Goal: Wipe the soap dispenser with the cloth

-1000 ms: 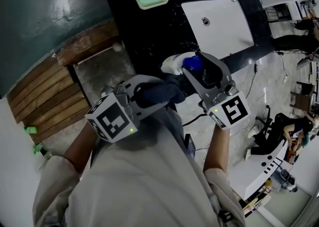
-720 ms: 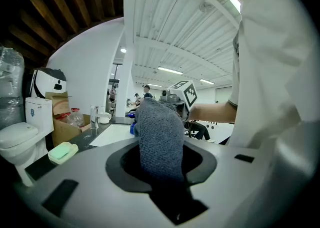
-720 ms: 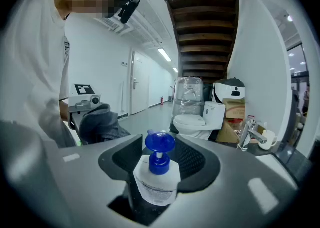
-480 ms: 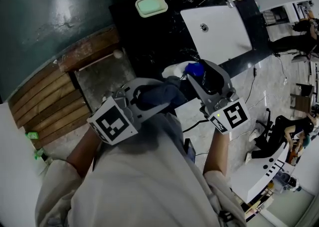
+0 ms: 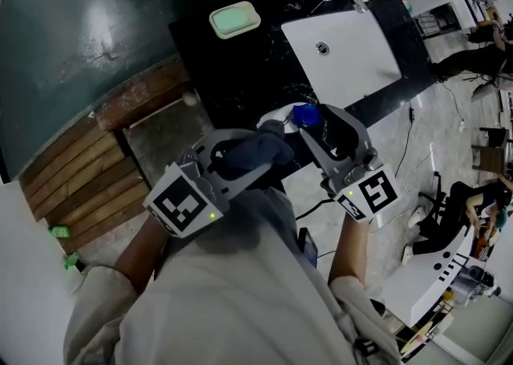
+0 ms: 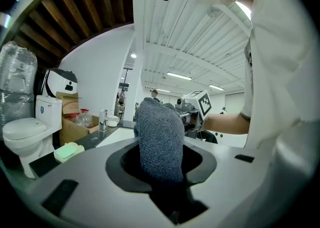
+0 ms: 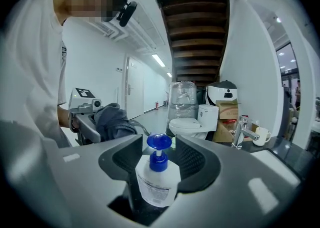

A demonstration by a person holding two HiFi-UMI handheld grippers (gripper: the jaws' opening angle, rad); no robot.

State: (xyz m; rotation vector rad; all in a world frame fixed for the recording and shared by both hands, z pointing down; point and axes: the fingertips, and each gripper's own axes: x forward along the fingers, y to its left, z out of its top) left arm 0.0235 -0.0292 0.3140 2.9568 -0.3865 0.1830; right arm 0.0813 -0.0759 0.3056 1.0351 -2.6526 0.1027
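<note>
- Progress: both task things were lifted and held in front of the person, on the near side of the white rectangular sink (image 5: pixel 361 54). The wiping itself I judged as just starting or between strokes. No view showed the cloth pressed on the bottle, and how clean the bottle was could not be told.
- The black speckled stone counter (image 5: pixel 232 75) around the sink looked flat, hard and a little glossy.
- The sink was smooth and white, with a small round metal drain.
- The left gripper (image 6: pixel 161 164) was of matt grey plastic. Its jaws were clamped on the cloth, below and to the left of the sink in the head view.
- The right gripper (image 7: pixel 158 164) was of the same plastic with ribbed inner pads. Its jaws were closed around the body of the dispenser, just below the sink.
- The dark grey-blue terry cloth (image 6: pixel 159 137) was thick and nubbly, bunched into a soft rounded roll that stood out of the jaws. It was near the bottle, but the right gripper view showed a gap between them.
- The white plastic soap dispenser with a blue pump head (image 7: pixel 155 184) was smooth and rounded, and carried a printed label.
- A pale green soap dish (image 5: pixel 235 18) with rounded corners lay on the counter, to the left of the sink.
</note>
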